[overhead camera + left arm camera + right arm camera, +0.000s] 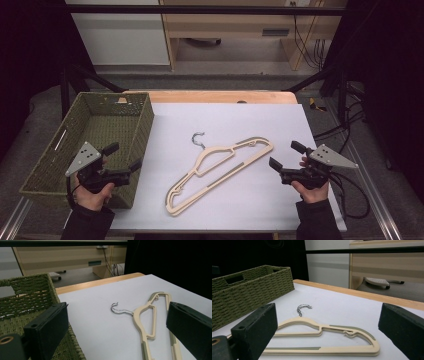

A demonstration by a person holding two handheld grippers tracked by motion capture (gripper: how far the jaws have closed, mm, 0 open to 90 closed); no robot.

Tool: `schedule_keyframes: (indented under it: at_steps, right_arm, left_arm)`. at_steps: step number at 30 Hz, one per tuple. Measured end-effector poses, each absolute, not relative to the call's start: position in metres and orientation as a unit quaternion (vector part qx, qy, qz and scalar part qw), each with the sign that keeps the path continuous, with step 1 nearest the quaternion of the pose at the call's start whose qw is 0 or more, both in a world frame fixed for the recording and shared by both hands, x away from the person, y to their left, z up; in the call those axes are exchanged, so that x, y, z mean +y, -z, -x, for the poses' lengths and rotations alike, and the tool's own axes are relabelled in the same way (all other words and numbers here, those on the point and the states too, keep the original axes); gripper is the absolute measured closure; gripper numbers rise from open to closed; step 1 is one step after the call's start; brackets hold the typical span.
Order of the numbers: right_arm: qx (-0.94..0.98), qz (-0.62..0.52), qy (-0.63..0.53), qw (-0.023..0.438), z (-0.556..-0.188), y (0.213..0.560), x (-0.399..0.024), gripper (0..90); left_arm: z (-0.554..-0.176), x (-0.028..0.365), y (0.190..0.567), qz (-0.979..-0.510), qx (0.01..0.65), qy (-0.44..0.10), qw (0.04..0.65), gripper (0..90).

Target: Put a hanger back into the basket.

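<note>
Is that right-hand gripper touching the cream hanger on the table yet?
Apart. In the high view, bare white tabletop separates the right gripper from the hanger. The right gripper view shows the hanger lying ahead between wide-open jaws, with nothing pressing on it.

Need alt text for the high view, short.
Cream hangers with a metal hook lie stacked diagonally on a white table, untouched. A person's hands hold the left gripper and the right gripper on either side of them, jaws open and empty. An empty green woven basket sits at the table's left edge.
</note>
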State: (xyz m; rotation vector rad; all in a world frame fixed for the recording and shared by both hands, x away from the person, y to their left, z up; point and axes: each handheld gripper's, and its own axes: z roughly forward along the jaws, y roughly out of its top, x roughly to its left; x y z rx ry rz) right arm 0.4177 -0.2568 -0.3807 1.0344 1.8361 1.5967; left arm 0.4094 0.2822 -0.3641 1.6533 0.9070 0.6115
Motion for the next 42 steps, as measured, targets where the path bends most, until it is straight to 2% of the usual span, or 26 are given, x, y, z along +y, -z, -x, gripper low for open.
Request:
schedule_keyframes:
  at_steps: [26,37,42]
  right_arm:
    - [0.703,-0.377,-0.550,0.249,-0.437,0.370,-0.217,7.0]
    - [0.740,-0.362,-0.529,0.202,-0.467,0.373,-0.169,8.8]
    - [0.759,-0.359,-0.505,0.199,-0.481,0.379,-0.150,9.5]
  left_arm:
    - [-0.410,0.287,0.366,-0.702,0.383,-0.261,0.541,4.5]
    - [-0.411,0.291,0.366,-0.697,0.389,-0.259,0.544,4.5]
    - [-0.412,0.291,0.366,-0.698,0.389,-0.258,0.543,4.5]
